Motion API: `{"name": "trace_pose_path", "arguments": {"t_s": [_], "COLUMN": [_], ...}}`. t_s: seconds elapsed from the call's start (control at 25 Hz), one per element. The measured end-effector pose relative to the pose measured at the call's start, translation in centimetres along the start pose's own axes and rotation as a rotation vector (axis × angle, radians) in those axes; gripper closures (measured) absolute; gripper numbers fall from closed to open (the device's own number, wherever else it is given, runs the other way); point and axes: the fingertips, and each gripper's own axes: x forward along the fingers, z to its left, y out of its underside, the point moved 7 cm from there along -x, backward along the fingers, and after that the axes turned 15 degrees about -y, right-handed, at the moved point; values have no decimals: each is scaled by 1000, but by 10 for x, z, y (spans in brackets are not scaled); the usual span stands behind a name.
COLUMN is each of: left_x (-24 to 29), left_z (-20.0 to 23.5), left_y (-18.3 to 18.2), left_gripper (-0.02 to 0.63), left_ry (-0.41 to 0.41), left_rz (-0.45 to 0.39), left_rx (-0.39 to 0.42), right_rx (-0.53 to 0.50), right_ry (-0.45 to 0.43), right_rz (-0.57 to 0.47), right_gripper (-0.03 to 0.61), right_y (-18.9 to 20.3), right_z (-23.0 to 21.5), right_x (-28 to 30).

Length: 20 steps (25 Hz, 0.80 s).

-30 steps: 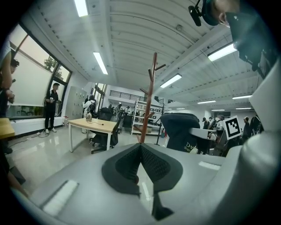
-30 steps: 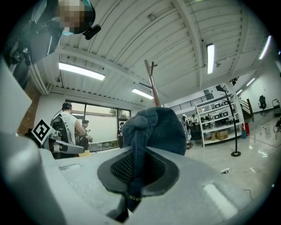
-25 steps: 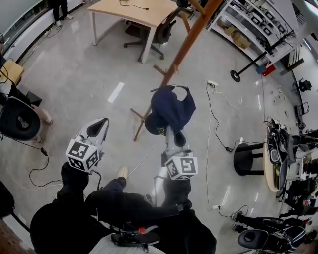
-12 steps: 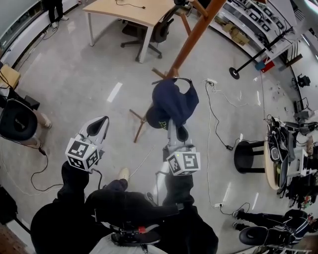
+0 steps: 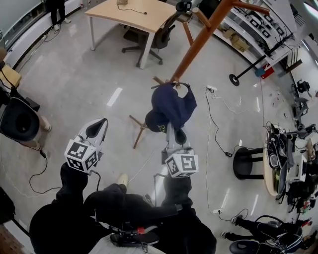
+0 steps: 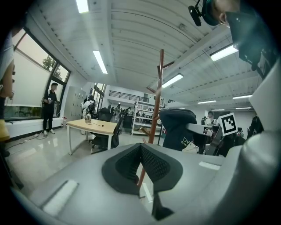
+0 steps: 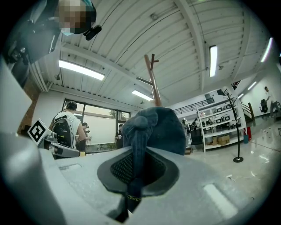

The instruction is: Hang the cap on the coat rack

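Beside the brown wooden coat rack (image 5: 198, 42), right gripper (image 5: 175, 133) pinches the navy fabric cap (image 5: 171, 106) mid-carry; left gripper (image 5: 97, 128) closed, empty; next, I'd guess: lift it onto the rack.

Wooden table (image 5: 130, 11) with office chair (image 5: 158, 35), shelving (image 5: 258, 25), black stool (image 5: 247, 159), white power strip (image 5: 211, 89) on floor.

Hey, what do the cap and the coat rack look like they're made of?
Cap: soft woven fabric, probably cotton, in matte navy; it folds and droops limply with visible creases. Coat rack: looks like wood with a smooth reddish-brown finish and angled pegs branching off the pole, though painted metal can't be ruled out.
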Motion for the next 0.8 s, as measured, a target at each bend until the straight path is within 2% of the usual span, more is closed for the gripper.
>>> {"name": "trace_pose_path", "arguments": {"t_s": [0.8], "left_x": [13], "left_z": [5], "left_y": [14], "left_gripper": [611], "left_ry": [-7], "left_rz": [46], "left_rx": [1], "right_rx": [35], "right_ry": [15], "right_rz": [24], "right_gripper": [568], "right_y": [22], "right_z": [-10], "right_x": [6]}}
